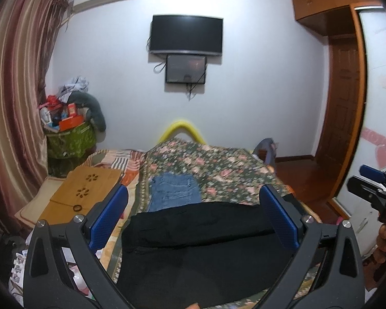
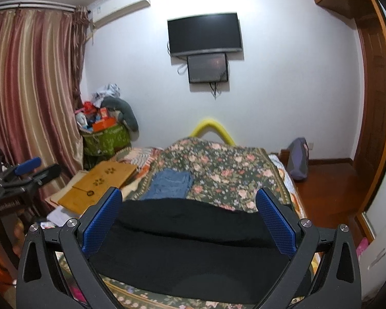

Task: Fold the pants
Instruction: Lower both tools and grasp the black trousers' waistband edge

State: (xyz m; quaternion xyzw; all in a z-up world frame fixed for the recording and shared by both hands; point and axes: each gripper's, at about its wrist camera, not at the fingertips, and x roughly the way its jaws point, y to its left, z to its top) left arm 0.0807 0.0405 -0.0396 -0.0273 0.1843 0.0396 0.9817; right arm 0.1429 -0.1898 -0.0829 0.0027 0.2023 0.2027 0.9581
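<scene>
Black pants [image 1: 198, 234] lie in a folded heap on the flowered bed cover [image 1: 218, 170], near its front edge. My left gripper [image 1: 193, 189] hovers over them, open, with its blue pads [image 1: 108, 216] wide apart and nothing between them. In the right wrist view the same black pants [image 2: 187, 234] fill the space below my right gripper [image 2: 189, 191], which is open and empty too. The right gripper [image 1: 373, 188] also shows at the right edge of the left wrist view, held by a hand [image 1: 383, 234]. The left gripper [image 2: 31, 170] appears at the far left of the right wrist view.
A folded denim garment [image 1: 176, 190] lies just beyond the pants. A wooden board [image 1: 85, 193] rests on the bed's left side, near striped curtains [image 1: 15, 90]. A green basket of clutter [image 1: 69, 136] fills the corner. A wardrobe [image 1: 347, 103] and wood floor are to the right.
</scene>
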